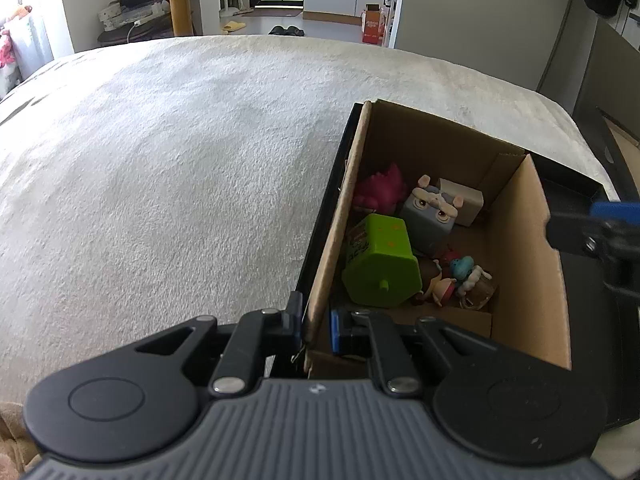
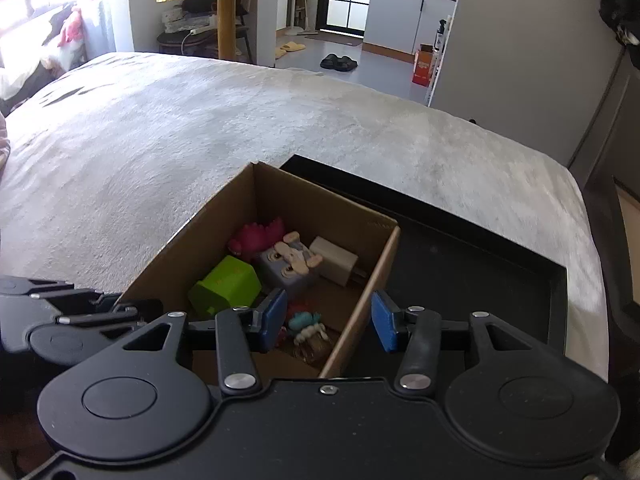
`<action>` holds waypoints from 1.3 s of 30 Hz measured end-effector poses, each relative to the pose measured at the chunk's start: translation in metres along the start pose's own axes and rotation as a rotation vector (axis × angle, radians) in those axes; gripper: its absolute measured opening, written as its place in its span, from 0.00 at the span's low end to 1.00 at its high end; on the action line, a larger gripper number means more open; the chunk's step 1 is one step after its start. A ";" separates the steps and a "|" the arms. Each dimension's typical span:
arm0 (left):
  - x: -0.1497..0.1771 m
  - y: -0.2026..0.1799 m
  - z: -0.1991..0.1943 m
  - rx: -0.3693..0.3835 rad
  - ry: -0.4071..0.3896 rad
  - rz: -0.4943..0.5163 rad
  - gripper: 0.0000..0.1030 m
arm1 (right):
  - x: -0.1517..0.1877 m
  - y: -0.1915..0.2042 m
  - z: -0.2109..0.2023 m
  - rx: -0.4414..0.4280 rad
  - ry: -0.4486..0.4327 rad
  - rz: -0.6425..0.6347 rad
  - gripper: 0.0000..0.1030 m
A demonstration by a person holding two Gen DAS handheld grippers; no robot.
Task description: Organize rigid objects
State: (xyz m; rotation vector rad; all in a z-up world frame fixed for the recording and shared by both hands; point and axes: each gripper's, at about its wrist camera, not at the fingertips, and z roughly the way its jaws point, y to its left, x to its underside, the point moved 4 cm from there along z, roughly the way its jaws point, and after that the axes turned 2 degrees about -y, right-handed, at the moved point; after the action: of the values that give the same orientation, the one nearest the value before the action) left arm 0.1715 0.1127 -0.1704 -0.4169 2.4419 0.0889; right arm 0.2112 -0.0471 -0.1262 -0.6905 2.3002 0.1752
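Left wrist view: the left gripper [image 1: 314, 330] is seen clamped on the left wall of a cardboard box [image 1: 520, 240], one of its fingers [image 1: 295, 312] outside the wall and the other inside, both pressed to the cardboard. The box is set in a black tray [image 2: 480, 264] that lies on a bed covered with a pale fleecy blanket [image 1: 180, 160]. Inside the box several small toys are gathered: a lime-green block toy [image 1: 380, 264] near the left wall, a pink spiky figure [image 1: 380, 190] at the far left corner, a grey cube with a cartoon face [image 1: 430, 216] beside a beige cube [image 1: 466, 200], and a small figure with a turquoise cap [image 1: 462, 266] toward the near side.

From the right wrist view, the right gripper [image 2: 328, 320] is seen straddling the right wall of the box with its blue-padded fingers [image 2: 274, 316] parted; one is held inside the box and the other outside over the tray, and neither is seen touching the cardboard. Nothing is held by it.
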 end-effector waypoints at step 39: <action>-0.007 -0.026 -0.091 0.042 -0.020 0.047 0.20 | 0.069 -0.094 -0.094 0.031 -0.078 0.330 0.95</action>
State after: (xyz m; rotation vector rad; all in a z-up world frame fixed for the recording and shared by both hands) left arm 0.1307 0.0749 -0.0932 -0.3381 2.4298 0.0620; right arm 0.1626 -0.1855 -0.0969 -0.2795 2.3222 0.3129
